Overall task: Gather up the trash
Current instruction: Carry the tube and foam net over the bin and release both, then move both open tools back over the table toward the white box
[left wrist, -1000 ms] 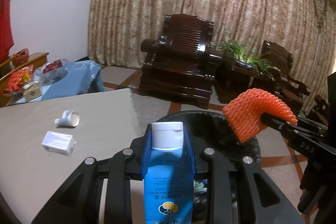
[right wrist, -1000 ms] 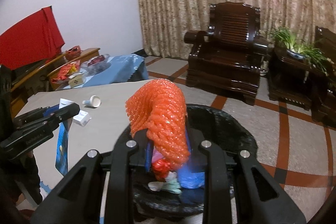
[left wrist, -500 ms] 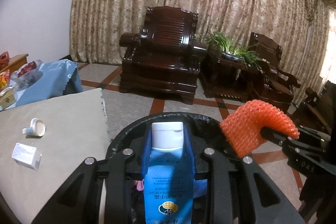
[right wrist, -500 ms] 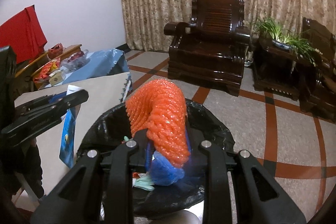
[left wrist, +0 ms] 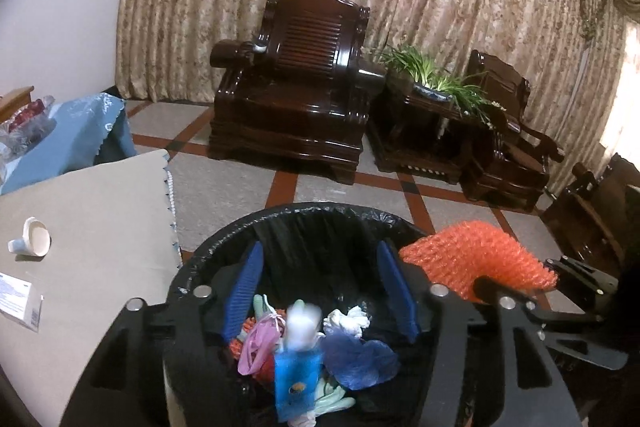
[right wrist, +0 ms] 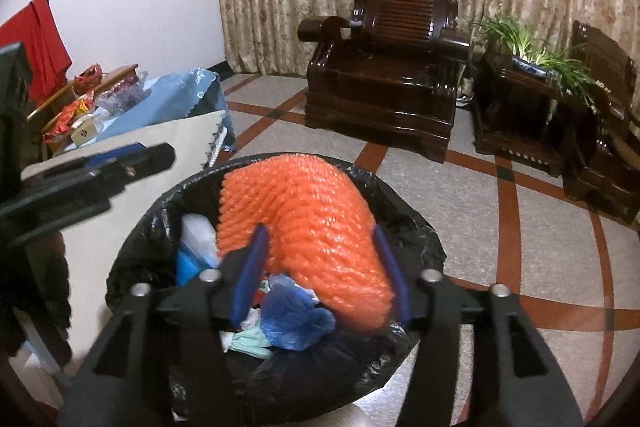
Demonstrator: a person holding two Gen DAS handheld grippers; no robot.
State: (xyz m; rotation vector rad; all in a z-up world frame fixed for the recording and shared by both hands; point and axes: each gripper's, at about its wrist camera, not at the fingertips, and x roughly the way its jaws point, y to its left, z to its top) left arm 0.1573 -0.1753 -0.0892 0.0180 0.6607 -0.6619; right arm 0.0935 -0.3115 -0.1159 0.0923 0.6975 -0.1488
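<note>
Blue tube (left wrist: 298, 367) is dropping, blurred, into the bin (left wrist: 320, 211) at lower centre; left tool (left wrist: 320, 295) opening, nothing between its jaws. Orange net (right wrist: 304, 227) sits loose between the opening jaws of the right tool (right wrist: 320, 267), over the bin. Risk: net snags a pad or springs over the rim onto the floor; cup (left wrist: 32, 243) and box (left wrist: 16, 295) remain on the counter (left wrist: 100, 227), left.

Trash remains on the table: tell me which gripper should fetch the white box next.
Left. The left gripper, jaws opening, is empty, and the white box lies on the table to its left. The right gripper has the orange foam net between its opening jaws.
</note>
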